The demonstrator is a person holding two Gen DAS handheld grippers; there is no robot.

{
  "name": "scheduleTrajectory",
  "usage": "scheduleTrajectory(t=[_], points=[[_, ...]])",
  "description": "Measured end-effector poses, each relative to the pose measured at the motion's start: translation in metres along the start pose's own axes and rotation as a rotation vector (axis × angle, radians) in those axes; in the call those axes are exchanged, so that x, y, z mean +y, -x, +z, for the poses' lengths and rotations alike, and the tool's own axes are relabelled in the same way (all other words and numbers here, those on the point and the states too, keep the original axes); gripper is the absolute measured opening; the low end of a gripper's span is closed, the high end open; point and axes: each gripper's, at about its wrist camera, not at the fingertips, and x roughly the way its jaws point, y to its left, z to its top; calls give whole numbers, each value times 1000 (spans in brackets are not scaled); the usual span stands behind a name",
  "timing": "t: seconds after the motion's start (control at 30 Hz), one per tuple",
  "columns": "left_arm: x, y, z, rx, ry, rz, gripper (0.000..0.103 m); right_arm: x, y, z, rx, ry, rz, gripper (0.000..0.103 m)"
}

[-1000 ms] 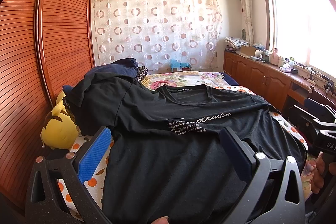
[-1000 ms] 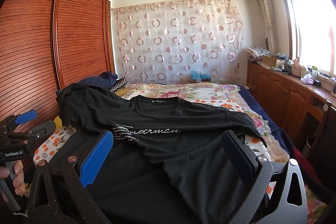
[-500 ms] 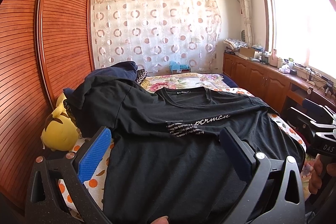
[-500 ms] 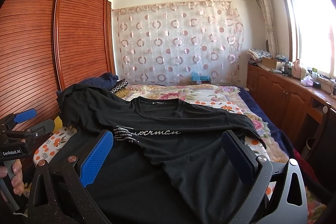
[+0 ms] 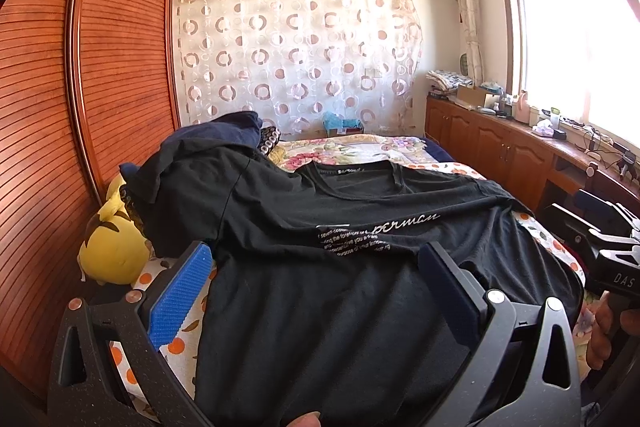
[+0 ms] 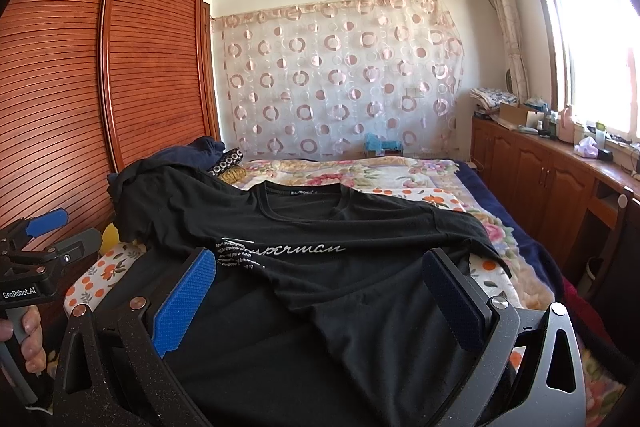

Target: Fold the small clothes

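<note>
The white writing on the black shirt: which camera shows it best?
The right wrist view: the writing reads "Superman" nearly whole on the black shirt. In the left wrist view a fold hides the word's start, though the small lines beneath show.

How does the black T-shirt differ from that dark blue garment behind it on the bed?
The black T-shirt lies spread out, neckline and white "Superman" lettering showing; the dark blue garment is bunched in a heap with no print visible. The T-shirt fills the near part of the bed, beneath both open grippers; the blue garment sits farther back beside the wooden wardrobe. Both are dark, soft clothes, neither yet folded.
</note>
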Motion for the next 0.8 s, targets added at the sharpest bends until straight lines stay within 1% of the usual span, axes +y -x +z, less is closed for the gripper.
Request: scheduleTrajectory(t=[0.17,0.3,0.4,0.6,0.8], points=[[11,-12,-5,31,17,14,103,2,-6,0,10,5,5,103],[30,-24,-8,53,36,35,103,3,-13,5,11,12,24,103],[47,-35,-10,79,55,38,103,5,-23,9,12,20,51,103],[85,-60,-14,130,57,88,103,12,-50,9,26,70,119,103],[128,-80,-9,135,76,122,103,15,-84,8,71,114,208,101]])
